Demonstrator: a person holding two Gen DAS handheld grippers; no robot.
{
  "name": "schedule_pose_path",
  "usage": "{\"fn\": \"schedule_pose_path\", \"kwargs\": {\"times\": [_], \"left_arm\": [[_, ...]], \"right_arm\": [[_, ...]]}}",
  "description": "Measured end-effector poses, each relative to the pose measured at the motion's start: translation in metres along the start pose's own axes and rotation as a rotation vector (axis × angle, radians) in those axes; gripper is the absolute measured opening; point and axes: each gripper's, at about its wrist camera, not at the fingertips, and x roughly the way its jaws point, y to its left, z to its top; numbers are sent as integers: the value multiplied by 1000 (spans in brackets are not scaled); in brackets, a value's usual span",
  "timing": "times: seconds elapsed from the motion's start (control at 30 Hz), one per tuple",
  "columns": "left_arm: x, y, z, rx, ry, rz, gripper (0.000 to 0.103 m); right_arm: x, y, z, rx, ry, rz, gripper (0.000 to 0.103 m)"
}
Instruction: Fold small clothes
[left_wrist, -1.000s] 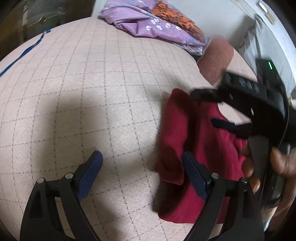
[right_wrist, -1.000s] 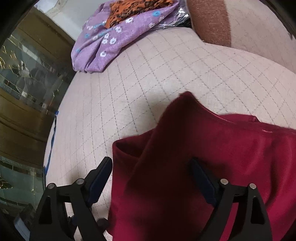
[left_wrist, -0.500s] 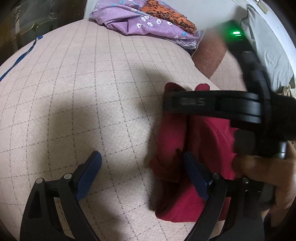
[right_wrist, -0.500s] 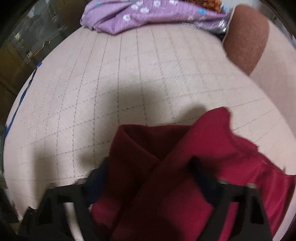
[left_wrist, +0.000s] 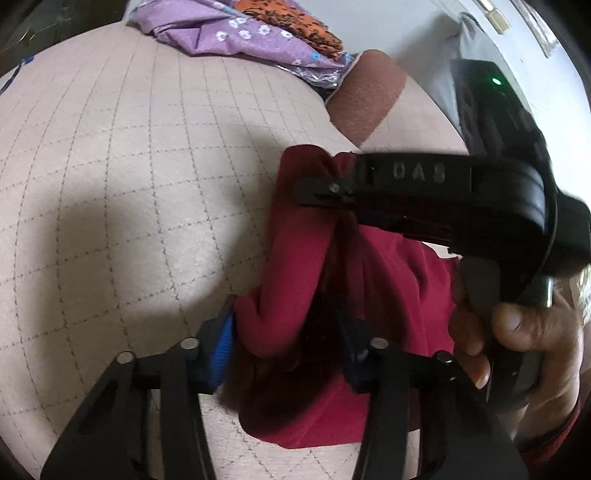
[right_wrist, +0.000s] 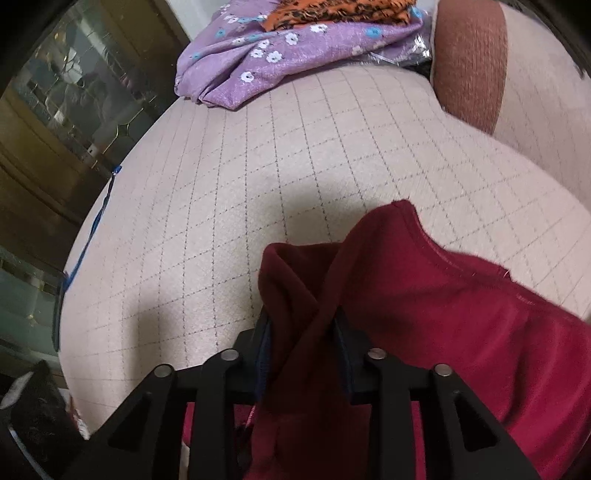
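Observation:
A dark red garment lies crumpled on the beige quilted bed cover. My left gripper is closing its jaws on a bunched fold at the garment's near left edge, and the blue pads press the cloth. My right gripper is also closing, with a thick twisted fold of the red garment pinched between its pads. In the left wrist view the right gripper's black housing reaches across the garment's far edge, held by a hand. Its fingertips are buried in the cloth there.
A purple flowered cloth with an orange patterned piece on it lies at the far edge. A brown cushion sits far right. A blue cord runs along the cover's left edge, beside a dark glass-fronted cabinet.
Both grippers went from wide open to closed on the red cloth. The right gripper swung across the garment's far edge, and the cloth has gathered into folds between the jaws.

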Motion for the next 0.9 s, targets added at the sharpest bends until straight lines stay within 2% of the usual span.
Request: {"fn": "schedule_pose_path", "kwargs": {"times": [0.07, 0.1, 0.13, 0.2, 0.27, 0.3, 0.33, 0.37, 0.4, 0.43, 0.47, 0.5, 0.6, 0.7, 0.8, 0.87, 0.9], "left_arm": [[-5, -3, -1, 8, -15, -8, 33], [-8, -5, -1, 14, -20, -14, 31], [-10, -6, -3, 23, -24, -15, 30], [-13, -10, -4, 43, -32, -12, 29], [-15, -13, -5, 58, -34, -8, 29], [-14, -13, -3, 61, -34, 1, 29], [-17, -12, -5, 59, -34, 6, 30], [-18, -12, -5, 56, -34, 6, 35], [-19, -12, -6, 51, -29, 12, 47], [-21, -12, -6, 47, -29, 15, 54], [-23, -12, -8, 40, -37, 23, 66], [-25, -14, -9, 36, -47, 34, 73], [-27, -19, -15, 53, -41, 36, 78], [-31, -28, -22, 88, 10, -58, 82], [-36, -35, -24, 116, -25, -88, 89], [-36, -40, -30, 165, -26, -64, 91], [-32, -43, -33, 198, -21, -17, 91]], "right_arm": [[2, -2, 3, 33, 18, 27, 56], [3, -2, 3, 44, 24, 43, 68], [3, -1, 4, 54, 29, 60, 76], [5, 6, 4, 38, 34, 72, 80], [12, 16, 2, -17, 45, 23, 80], [15, 19, 1, -42, 45, -1, 74], [16, 21, -1, -64, 35, -33, 56], [15, 20, -3, -81, 12, -94, 44], [14, 18, -4, -79, 2, -110, 39], [10, 13, -5, -56, -10, -79, 33], [7, 10, -5, -41, -19, -62, 30], [3, 7, -6, -35, -27, -48, 29], [-8, -1, -8, -23, -55, -19, 26], [-15, -10, -9, -4, -71, 2, 26], [-16, -16, -12, 19, -77, 31, 26], [-16, -17, -13, 30, -78, 48, 26], [-16, -18, -13, 44, -80, 48, 26]]}}
